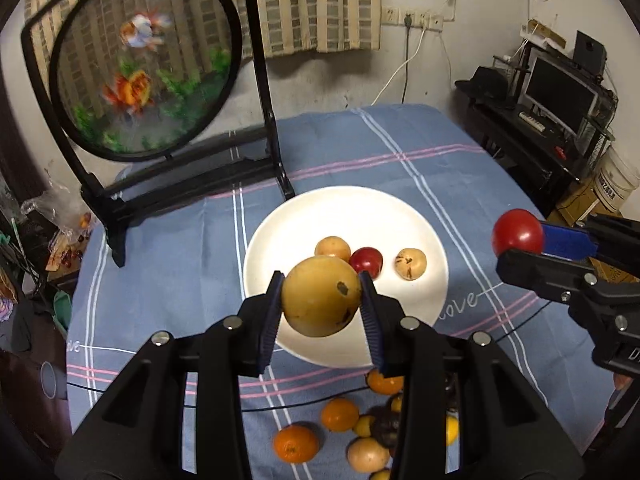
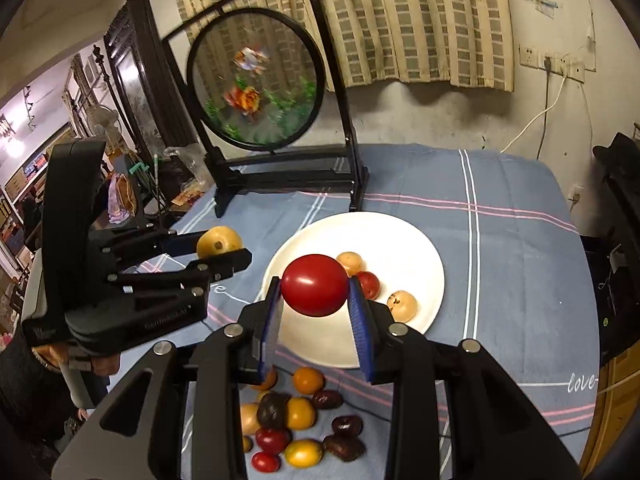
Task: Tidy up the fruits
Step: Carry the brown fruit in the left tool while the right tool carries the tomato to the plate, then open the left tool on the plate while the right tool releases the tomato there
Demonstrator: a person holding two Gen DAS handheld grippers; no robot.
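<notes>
Progress partial: round white ceramic plate (image 1: 280, 232) held three small fruits. Left hand-held gripper (image 1: 321, 300) clenched round yellow-brown fruit (image 1: 320, 296) above plate; right hand-held gripper (image 2: 315, 286) clenched glossy red tomato (image 2: 315, 285) above plate. Loose pile of mixed fruits (image 2: 298, 424) remained on tabletop near plate's front rim.

White plate (image 2: 424, 264), blue tablecloth (image 2: 500, 248) with pink and white stripes, red tomato (image 2: 314, 285), yellow-brown fruit (image 1: 321, 297)

"love" in white script on blue tablecloth (image 2: 520, 264), repeated near plate (image 1: 280, 240)
</notes>
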